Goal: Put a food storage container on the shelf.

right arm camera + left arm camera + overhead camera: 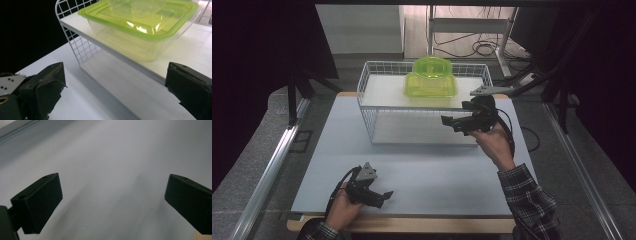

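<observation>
One green container [140, 32] cropped, bowl [136, 7] cut off

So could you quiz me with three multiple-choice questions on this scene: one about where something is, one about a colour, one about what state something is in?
1. Where does the green container sit?
A. on the wire rack's upper shelf
B. on the table in front of the rack
C. between the right gripper's jaws

2. What colour is the container's lid?
A. red
B. yellow-green
C. black

3. How do the right gripper's jaws stand?
A. clamped on the lid
C. shut on nothing
B. wide apart, holding nothing

Answers:
1. A, the high view shows it on the top shelf of the white wire rack.
2. B, the right gripper view shows a translucent yellow-green lid over a clearer tub.
3. B, both jaws stand far apart with only shelf and table between them.
</observation>
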